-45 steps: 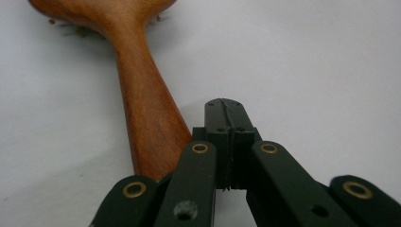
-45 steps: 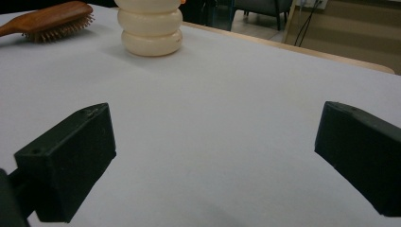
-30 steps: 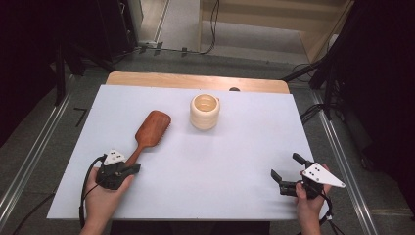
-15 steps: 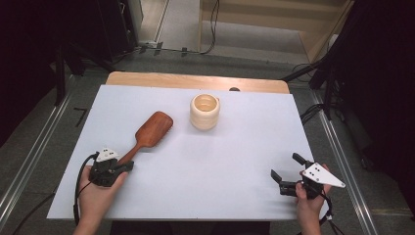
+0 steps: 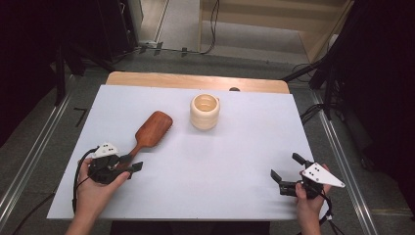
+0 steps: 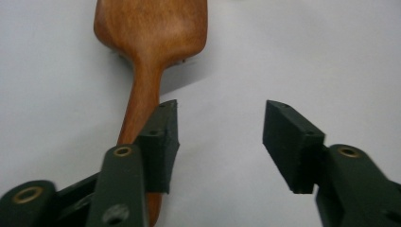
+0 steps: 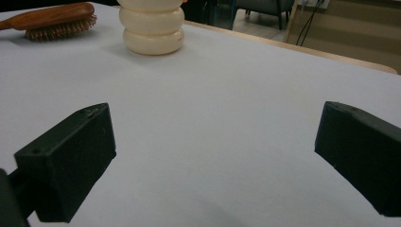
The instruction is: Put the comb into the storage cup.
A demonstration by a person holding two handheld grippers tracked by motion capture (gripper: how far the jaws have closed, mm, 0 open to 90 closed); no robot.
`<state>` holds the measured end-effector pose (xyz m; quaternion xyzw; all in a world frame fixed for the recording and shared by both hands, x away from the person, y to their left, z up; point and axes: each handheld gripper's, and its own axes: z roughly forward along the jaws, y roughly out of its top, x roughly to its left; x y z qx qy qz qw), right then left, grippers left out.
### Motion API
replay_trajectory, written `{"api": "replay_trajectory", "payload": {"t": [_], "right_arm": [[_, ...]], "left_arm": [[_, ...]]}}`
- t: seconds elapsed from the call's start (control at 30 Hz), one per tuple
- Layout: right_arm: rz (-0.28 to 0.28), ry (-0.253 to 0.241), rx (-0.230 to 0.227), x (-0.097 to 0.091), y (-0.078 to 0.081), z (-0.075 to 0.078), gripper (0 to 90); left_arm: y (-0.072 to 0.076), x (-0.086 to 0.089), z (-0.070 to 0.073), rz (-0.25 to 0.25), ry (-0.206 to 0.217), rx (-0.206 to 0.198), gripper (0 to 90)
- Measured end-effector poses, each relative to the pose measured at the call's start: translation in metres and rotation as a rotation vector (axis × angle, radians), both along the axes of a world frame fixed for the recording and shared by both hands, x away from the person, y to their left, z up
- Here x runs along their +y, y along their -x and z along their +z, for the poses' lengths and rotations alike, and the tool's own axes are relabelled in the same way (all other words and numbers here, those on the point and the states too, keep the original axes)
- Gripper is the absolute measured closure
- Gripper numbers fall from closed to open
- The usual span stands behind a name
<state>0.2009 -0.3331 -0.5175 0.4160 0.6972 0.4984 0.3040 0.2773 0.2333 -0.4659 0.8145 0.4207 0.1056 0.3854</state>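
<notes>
On the white table (image 5: 195,186) we find the wooden hairbrush (image 5: 151,128) lying bristles down. The left gripper (image 5: 128,163) has just been opening; nothing sits between its jaws, the handle passing under one jaw.

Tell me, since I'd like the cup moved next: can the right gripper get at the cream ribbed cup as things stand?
Probably yes. The right gripper is open, and bare white table lies between it and the cup; the hairbrush sits off to the cup's left.
</notes>
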Motion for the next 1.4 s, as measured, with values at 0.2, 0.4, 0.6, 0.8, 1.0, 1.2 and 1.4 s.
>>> {"api": "replay_trajectory", "payload": {"t": [0.2,0.4,0.6,0.8,1.0,1.2,1.4], "right_arm": [[0.001,-0.004,0.002,0.0,0.0,0.0,0.0],[0.0,-0.004,0.001,0.0,0.0,0.0,0.0],[0.0,-0.004,0.002,0.0,0.0,0.0,0.0],[0.002,-0.003,0.001,0.0,0.0,0.0,0.0],[0.0,-0.004,0.002,0.0,0.0,0.0,0.0],[-0.001,0.001,0.001,0.0,0.0,0.0,0.0],[0.0,0.003,0.001,0.001,0.0,0.0,0.0]], "left_arm": [[-0.012,-0.006,0.009,0.018,-0.038,0.005,6.3],[-0.03,-0.008,0.016,0.009,-0.064,0.025,0.0],[-0.049,-0.011,0.014,0.036,-0.131,0.062,16.9],[-0.059,-0.014,0.005,0.08,-0.182,0.098,39.5],[-0.065,-0.02,-0.004,0.085,-0.245,0.121,52.0],[-0.069,-0.027,-0.013,0.077,-0.292,0.133,62.2],[-0.066,-0.031,-0.016,0.079,-0.293,0.099,68.2]]}}
